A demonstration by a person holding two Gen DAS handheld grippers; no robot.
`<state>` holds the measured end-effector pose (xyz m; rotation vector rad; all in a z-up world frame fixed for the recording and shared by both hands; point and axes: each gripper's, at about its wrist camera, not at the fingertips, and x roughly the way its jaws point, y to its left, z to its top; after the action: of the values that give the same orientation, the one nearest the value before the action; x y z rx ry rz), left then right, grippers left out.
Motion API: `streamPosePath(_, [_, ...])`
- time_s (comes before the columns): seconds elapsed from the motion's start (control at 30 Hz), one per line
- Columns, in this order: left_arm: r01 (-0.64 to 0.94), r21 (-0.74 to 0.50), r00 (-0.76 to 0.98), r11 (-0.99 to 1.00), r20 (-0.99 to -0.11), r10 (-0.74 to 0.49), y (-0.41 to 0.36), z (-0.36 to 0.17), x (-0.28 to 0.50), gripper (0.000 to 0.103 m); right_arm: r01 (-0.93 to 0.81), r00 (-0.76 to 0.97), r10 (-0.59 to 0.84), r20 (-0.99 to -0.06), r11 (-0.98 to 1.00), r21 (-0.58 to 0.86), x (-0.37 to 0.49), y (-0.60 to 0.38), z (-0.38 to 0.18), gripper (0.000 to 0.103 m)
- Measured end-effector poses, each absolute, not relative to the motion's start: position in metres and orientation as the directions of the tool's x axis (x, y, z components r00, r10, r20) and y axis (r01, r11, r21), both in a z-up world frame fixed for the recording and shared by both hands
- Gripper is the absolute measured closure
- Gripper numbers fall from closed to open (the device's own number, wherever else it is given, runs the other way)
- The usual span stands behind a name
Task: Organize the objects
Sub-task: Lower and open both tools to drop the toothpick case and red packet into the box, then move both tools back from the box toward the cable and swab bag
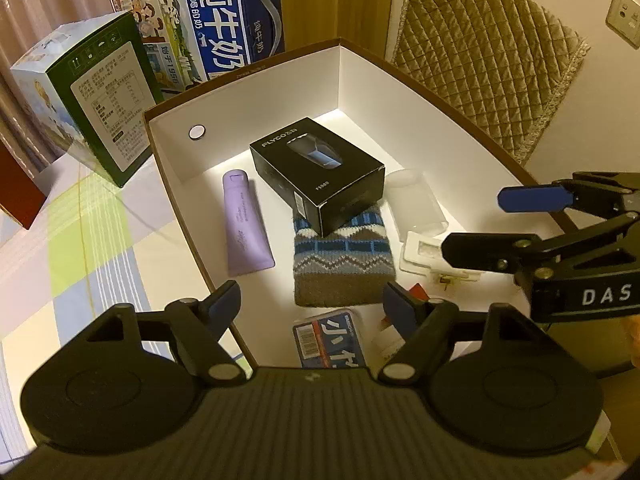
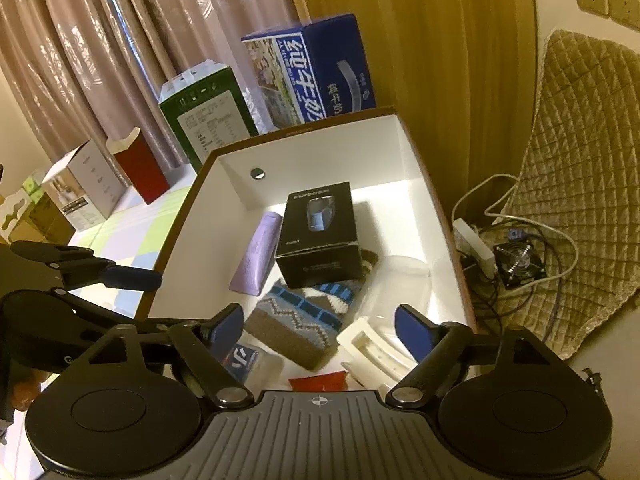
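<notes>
Our left gripper (image 1: 312,304) hangs over the near edge of the storage box (image 1: 368,92), its blue-padded fingers (image 1: 224,300) spread wide and empty. Our right gripper (image 2: 318,326) hovers at the same edge, jaws likewise apart with nothing between them; in the left view it shows side-on at the right.

We see the box as a deep cardboard carton, brown outside and smooth white inside, with a round finger hole (image 1: 197,132) in one wall. It stands on a checked tablecloth (image 1: 80,240) in pale green, lilac and white.

Inside, a black shaver carton (image 1: 316,178), glossy and sharp-cornered, sits tilted with one end propped on a knitted sock (image 1: 340,264), which is soft, ribbed brown at the cuff and patterned in blue, white and grey zigzags. Just beside the carton lies a matte lilac tube (image 1: 245,224), flat at one end. On the other side rests a frosted clear plastic case (image 1: 416,204) with rounded corners. Nearer us lie a small white plastic tray (image 1: 420,252), a blue packet (image 1: 330,338) and a red scrap (image 2: 318,382).

Behind the box stand a blue milk carton (image 1: 216,20) and a green-sided carton (image 1: 100,96), both printed card. A quilted tan cushion (image 1: 492,52) leans at the right.
</notes>
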<state>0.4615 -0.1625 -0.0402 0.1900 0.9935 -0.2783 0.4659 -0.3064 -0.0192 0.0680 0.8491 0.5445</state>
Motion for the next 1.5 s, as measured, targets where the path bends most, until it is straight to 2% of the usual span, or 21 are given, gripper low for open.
streamPosePath(0.3, [0.286,-0.017,0.539,0.958,-0.824,-0.176,-0.152,-0.023,0.444,0.02,-0.443,0.576,0.475,-0.665,0.865,0.235,0.44,-0.32,-0.001,0.002])
streamPosePath(0.83, [0.214,-0.071,0.595,0.974,-0.781,-0.188,-0.137,0.012,0.394,0.01,-0.452,0.578,0.492,-0.651,0.857,0.246,0.402,-0.323,0.013,0.002])
streamPosePath(1.5, [0.079,-0.119,0.583,0.99,-0.8,-0.142,-0.089,0.01,0.309,0.01,-0.519,0.499,0.551,-0.668,0.808,0.279,0.336,-0.285,0.009,0.002])
